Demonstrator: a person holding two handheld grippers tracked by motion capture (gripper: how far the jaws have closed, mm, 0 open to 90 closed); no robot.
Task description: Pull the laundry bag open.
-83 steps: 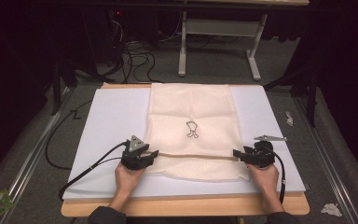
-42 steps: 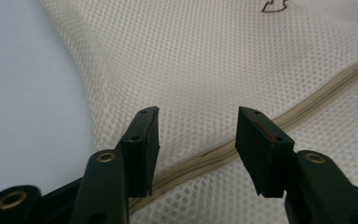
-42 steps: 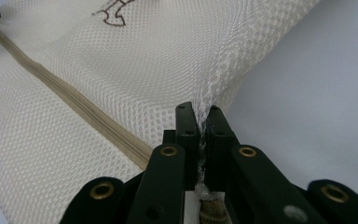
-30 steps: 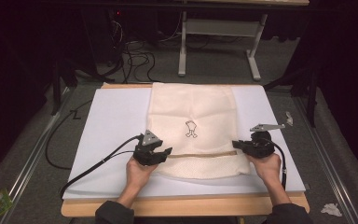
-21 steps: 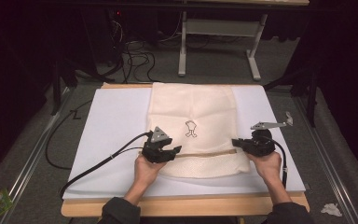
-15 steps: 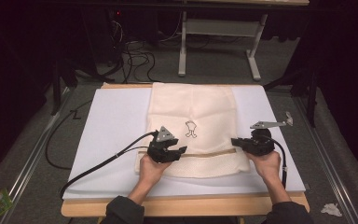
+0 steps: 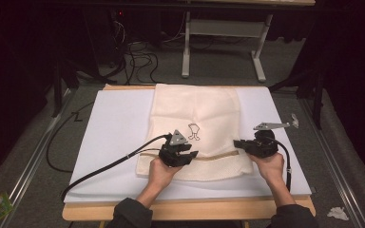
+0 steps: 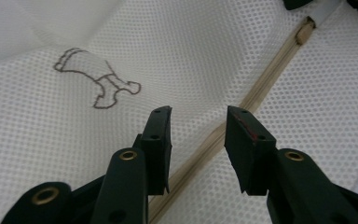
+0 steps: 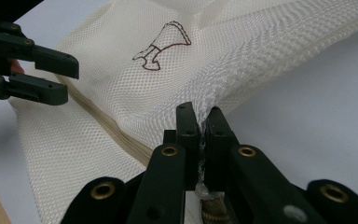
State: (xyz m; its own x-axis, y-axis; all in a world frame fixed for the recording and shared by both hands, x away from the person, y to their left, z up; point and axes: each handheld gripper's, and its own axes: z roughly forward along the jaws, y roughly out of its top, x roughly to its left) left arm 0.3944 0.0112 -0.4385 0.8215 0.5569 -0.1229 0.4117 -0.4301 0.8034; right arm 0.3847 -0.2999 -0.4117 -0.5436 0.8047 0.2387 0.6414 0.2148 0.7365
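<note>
Mesh bag (image 7: 197,128) flat on white mat (image 7: 114,133), zipper (image 7: 218,156) across near end. Right gripper (image 7: 237,144) pinched tight on bag's right edge. Left gripper (image 7: 193,155) above zipper mid-length, jaws half spread, just been closing, zipper beneath gap, unpressed.

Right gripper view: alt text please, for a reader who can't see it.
The right tongs are shut on a bunched edge of a cream mesh bag lying on a white sheet. A tan zipper runs across the bag below a small brown outline drawing. At upper left, the left tongs stand open above the zipper.
</note>
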